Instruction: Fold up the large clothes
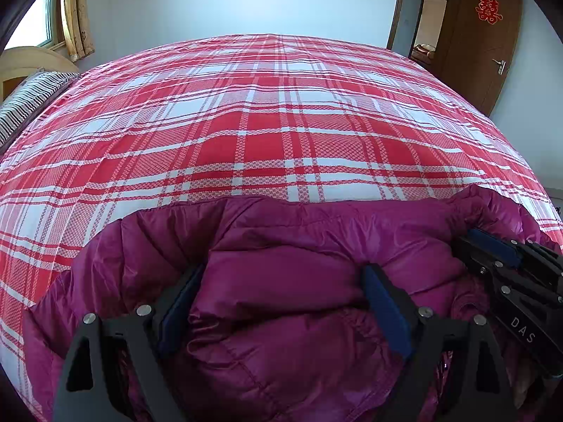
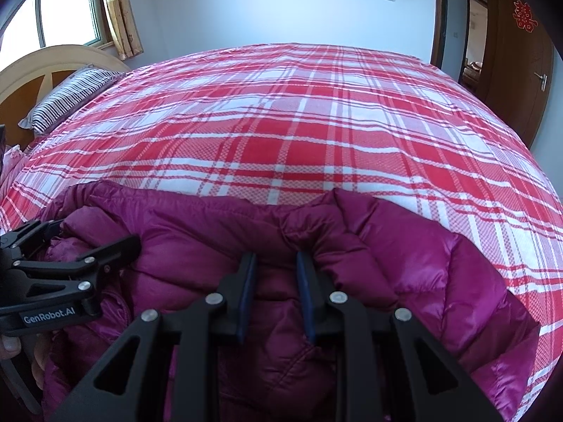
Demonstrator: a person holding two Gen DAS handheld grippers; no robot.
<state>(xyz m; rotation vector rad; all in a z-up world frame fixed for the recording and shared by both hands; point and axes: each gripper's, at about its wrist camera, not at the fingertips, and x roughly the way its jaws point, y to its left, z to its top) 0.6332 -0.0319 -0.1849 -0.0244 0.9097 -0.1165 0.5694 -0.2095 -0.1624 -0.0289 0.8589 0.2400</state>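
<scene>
Two black grippers sit over one puffy purple jacket (image 1: pixel 281 281) on the bed (image 1: pixel 267 112). Left gripper (image 1: pixel 281 299) fingers are spread wide; right gripper (image 2: pixel 276 281) fingers pinch a jacket fold. Jacket's near part is cut off.

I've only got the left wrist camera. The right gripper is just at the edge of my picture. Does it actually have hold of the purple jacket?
Observer: Yes. In the right wrist view the right gripper has its jaws narrowed on a raised fold of the jacket, near its far edge.
Operator: What does the jacket do further right, beyond that gripper?
Observer: It spreads out flat and shiny on the plaid sheet, reaching towards the right edge of that view.
Operator: And my left gripper, seen from the side?
Observer: The left gripper sits at the jacket's left end, with its fingers spread apart over the fabric.
</scene>
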